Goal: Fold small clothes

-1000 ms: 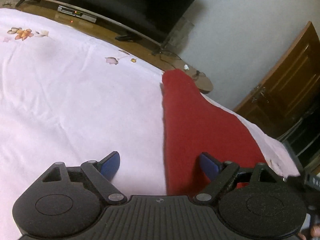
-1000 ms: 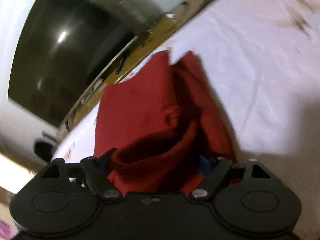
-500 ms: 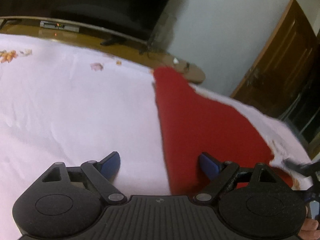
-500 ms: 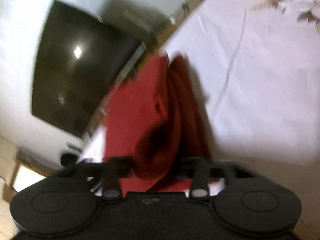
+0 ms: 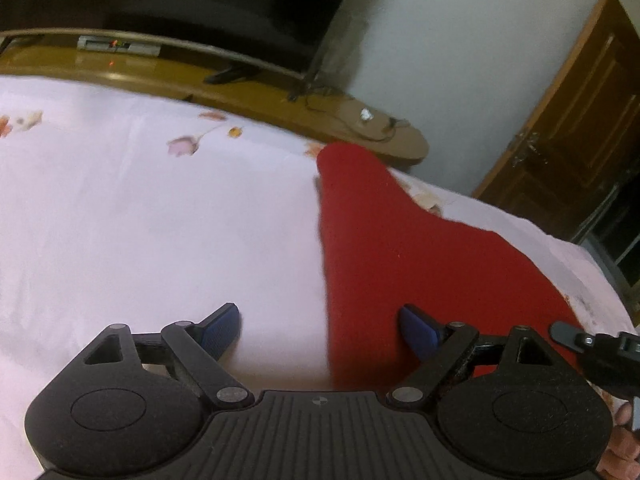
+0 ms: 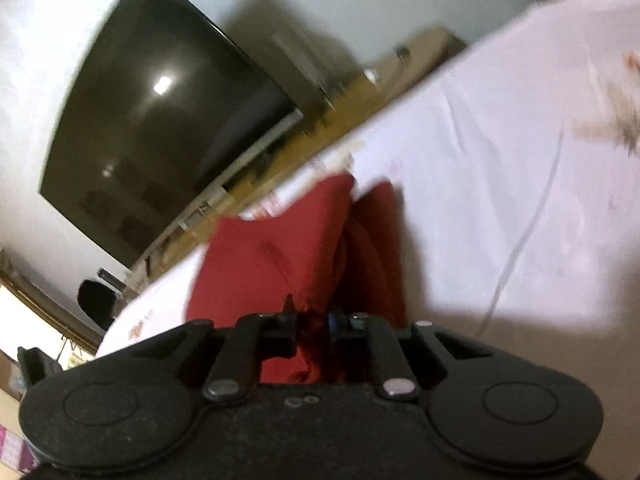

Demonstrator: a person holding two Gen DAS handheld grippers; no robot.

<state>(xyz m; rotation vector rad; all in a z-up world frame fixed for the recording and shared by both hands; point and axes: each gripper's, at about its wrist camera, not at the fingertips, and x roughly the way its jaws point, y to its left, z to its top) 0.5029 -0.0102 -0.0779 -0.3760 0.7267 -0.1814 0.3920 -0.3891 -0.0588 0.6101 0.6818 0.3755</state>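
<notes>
On the bed, a red garment (image 5: 400, 248) lies spread over a pale pink sheet (image 5: 140, 220) with a few flower prints, one narrow end reaching toward the far edge of the bed. The left gripper (image 5: 320, 326) hovers over the garment's near left edge with its blue pads (image 5: 222, 326) wide apart, nothing between them: one pad sits over bare sheet, the other over red cloth.

The right gripper (image 6: 312, 324) has just been closing, and its jaws are now pinched tight on a bunched fold of the garment (image 6: 280, 248), which rises in a ridge right in front of that camera and hides whatever lies behind it. From the left wrist view the right gripper pokes in at the lower right corner, with a bit of the person's hand (image 5: 624, 448) below it.

Past the bed there's a wooden TV stand (image 5: 240, 92) with a big dark TV (image 6: 160, 120), a set-top box (image 5: 118, 45), and some loose cables near its end. A brown wooden door (image 5: 580, 120) stands off to the right. The right wrist view is pretty blurry.
</notes>
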